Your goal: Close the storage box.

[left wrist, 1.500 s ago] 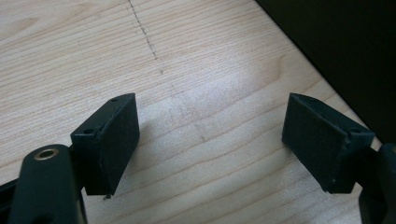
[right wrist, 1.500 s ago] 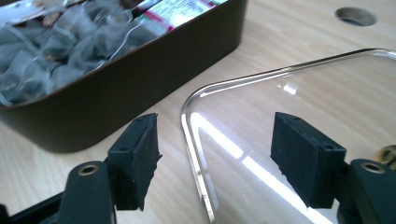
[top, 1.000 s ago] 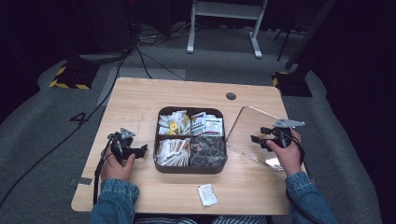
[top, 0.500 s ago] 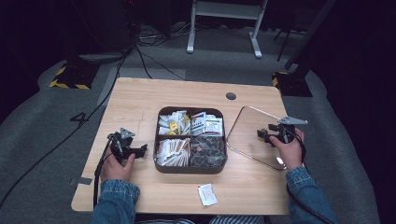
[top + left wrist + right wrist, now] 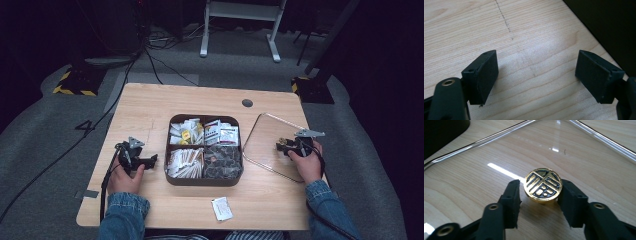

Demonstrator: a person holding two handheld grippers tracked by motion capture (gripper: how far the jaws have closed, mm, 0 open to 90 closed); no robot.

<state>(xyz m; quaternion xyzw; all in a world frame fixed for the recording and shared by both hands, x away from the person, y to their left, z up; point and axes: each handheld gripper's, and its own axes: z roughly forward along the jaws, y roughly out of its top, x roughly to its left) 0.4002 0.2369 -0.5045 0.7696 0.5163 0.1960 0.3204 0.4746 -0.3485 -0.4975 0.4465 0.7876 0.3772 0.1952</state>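
Fingers of the right gripper have just been closing and now clamp, it seems, the gold knob on the glass lid right of the box. We see the left gripper spread wide over bare table.

Sachets in the box (perhaps tea) too small to read.
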